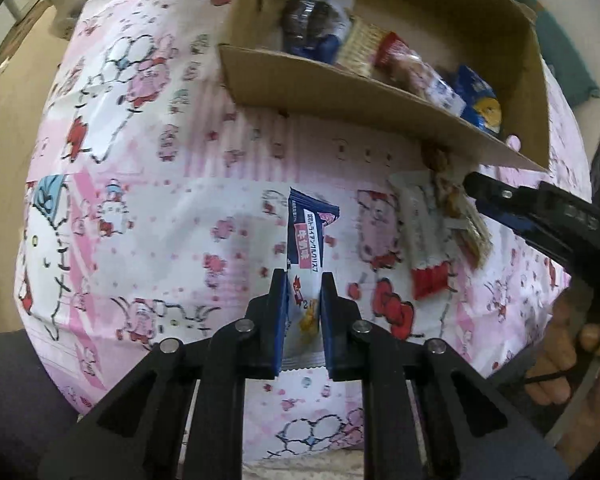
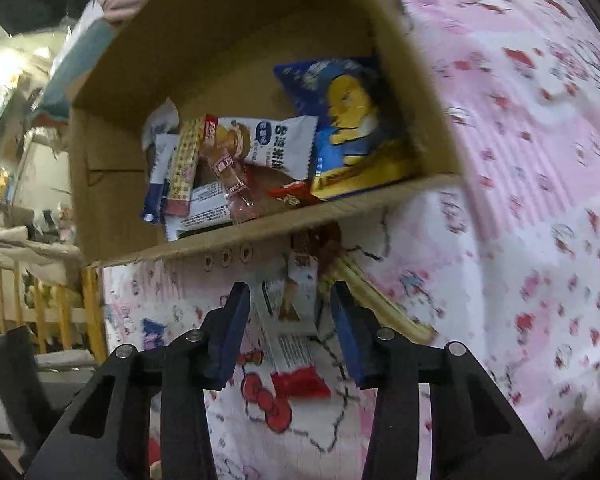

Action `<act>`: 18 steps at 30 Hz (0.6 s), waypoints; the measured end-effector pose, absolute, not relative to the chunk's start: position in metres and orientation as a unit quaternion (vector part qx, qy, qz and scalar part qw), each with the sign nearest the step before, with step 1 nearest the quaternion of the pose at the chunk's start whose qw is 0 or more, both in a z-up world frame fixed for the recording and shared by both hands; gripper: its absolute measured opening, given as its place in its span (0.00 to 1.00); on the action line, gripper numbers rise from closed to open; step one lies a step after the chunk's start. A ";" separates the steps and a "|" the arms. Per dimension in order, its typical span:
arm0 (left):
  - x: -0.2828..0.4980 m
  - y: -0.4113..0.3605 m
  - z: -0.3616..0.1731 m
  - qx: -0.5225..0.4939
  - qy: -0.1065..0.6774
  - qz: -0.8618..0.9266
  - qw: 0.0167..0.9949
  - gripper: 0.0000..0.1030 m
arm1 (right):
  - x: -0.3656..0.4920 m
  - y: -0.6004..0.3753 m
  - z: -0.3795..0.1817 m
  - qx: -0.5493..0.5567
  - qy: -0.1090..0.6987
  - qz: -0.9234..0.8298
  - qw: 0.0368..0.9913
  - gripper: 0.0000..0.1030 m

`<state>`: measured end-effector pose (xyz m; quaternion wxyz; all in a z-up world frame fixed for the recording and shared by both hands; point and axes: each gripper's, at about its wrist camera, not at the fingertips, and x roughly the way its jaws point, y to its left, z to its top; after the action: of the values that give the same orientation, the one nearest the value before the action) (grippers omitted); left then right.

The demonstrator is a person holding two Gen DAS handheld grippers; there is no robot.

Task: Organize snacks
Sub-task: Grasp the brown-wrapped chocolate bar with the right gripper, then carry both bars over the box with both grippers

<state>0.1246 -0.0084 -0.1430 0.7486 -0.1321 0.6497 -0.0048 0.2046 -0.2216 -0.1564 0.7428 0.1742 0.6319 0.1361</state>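
Pinching a blue-and-white snack packet (image 1: 305, 240), left hand-held gripper (image 1: 304, 292), right hand-held gripper (image 2: 292, 300) half-wide over red-ended wrapper (image 2: 296, 364)

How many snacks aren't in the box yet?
4: blue packet in the left gripper, red-ended white packet, yellow bar beside it, brown snack by the box. Overlaps may hide more.

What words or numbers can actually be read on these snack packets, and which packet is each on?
"牛奶味": red label on the blue-and-white packet held in the left gripper.
White packet in the cardboard box: large dark characters, upside down and blurred, not readable.
White-and-red packet between the right gripper fingers: small print, unreadable.
Blue-and-yellow bag: a picture, no legible text.
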 end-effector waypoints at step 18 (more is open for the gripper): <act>0.135 -0.010 -0.124 -0.105 0.619 0.001 0.778 0.12 | 0.130 -0.228 -0.125 0.213 0.616 0.166 0.740 0.14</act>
<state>0.1351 -0.0103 -0.1241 0.7784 -0.1052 0.6190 0.0008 0.1299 -0.2279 -0.1251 0.7400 0.2127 0.6161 0.1662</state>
